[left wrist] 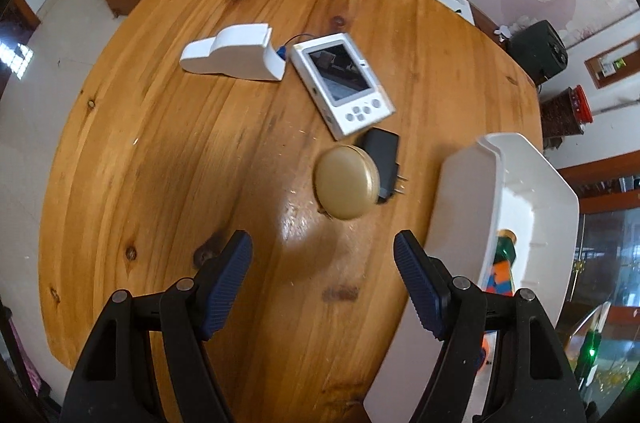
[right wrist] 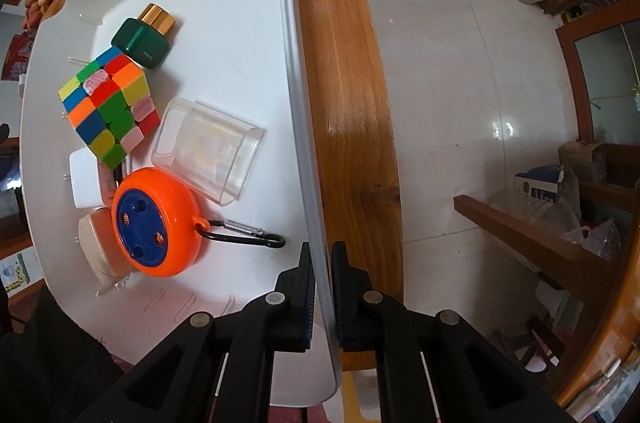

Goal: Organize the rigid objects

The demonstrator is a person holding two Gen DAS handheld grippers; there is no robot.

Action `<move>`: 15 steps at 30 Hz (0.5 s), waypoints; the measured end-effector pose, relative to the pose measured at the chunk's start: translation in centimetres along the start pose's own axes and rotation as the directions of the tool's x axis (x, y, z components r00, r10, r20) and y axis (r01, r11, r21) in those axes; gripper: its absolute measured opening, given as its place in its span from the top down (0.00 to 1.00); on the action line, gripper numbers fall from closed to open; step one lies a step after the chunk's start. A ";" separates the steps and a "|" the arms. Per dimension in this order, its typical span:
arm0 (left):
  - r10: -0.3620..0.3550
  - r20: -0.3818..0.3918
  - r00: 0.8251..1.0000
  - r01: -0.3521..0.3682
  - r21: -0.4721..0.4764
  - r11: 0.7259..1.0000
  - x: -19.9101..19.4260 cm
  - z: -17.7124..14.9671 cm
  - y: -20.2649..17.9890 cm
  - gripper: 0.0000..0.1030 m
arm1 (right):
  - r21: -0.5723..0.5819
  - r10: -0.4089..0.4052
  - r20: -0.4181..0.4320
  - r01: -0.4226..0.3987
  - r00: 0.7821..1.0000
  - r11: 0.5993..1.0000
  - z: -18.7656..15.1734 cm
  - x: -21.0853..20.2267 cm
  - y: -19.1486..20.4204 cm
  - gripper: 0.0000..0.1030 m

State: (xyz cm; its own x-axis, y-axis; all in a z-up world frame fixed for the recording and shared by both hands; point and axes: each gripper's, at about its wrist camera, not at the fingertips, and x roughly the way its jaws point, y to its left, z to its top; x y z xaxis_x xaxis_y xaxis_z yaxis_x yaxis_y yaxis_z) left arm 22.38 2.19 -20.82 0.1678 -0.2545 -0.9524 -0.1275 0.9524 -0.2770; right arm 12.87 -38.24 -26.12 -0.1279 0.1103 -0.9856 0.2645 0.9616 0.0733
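The left claw (left wrist: 323,263) hangs above the round wooden table (left wrist: 200,151) with its two blue-padded fingers wide apart and nothing between them. Ahead of it on the table lies a round flat gold-coloured case (left wrist: 346,182), which touches a black plug adapter with two metal pins (left wrist: 385,163). Further away lies a white handheld device with a dark screen and grey buttons (left wrist: 340,83), and beside it a white plastic stand of stepped shape (left wrist: 236,53) with a small blue connector at its end. The right claw (right wrist: 322,287) points down and is clamped on the thin rim of the large white plastic bin (right wrist: 296,71), one finger inside and one outside. In the bin are a colourful puzzle cube (right wrist: 107,107), a dark green bottle with a gold cap (right wrist: 142,39), a clear plastic box (right wrist: 208,151), a round orange case with a blue centre (right wrist: 154,223) that carries a black carabiner (right wrist: 248,235), and small white and beige blocks partly hidden under the cube and the case. The bin stands at the edge of the table, to the right of the left claw
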 end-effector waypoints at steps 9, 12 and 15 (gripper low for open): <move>-0.041 -0.061 0.997 0.040 -0.019 0.999 2.7 1.1 0.5 0.26 | 0.026 -0.032 -0.039 0.033 0.999 0.999 0.2 0.4 0.1 0.92; -0.048 -0.074 0.996 0.047 -0.013 0.999 3.4 1.5 0.6 0.27 | 0.030 -0.042 -0.051 0.043 0.998 0.999 0.3 0.6 0.1 0.92; -0.058 -0.086 0.995 0.057 -0.013 0.998 3.9 1.8 0.8 0.27 | 0.035 -0.046 -0.061 0.048 0.997 0.998 0.5 0.8 0.0 0.92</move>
State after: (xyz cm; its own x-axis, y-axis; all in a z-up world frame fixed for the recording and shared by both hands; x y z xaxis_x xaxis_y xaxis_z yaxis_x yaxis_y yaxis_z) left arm 24.67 2.23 -24.57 0.0904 -0.3224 -0.9423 -0.1304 0.9342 -0.3322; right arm 13.21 -38.30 -26.94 -0.1977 0.0806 -0.9769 0.2910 0.9565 0.0201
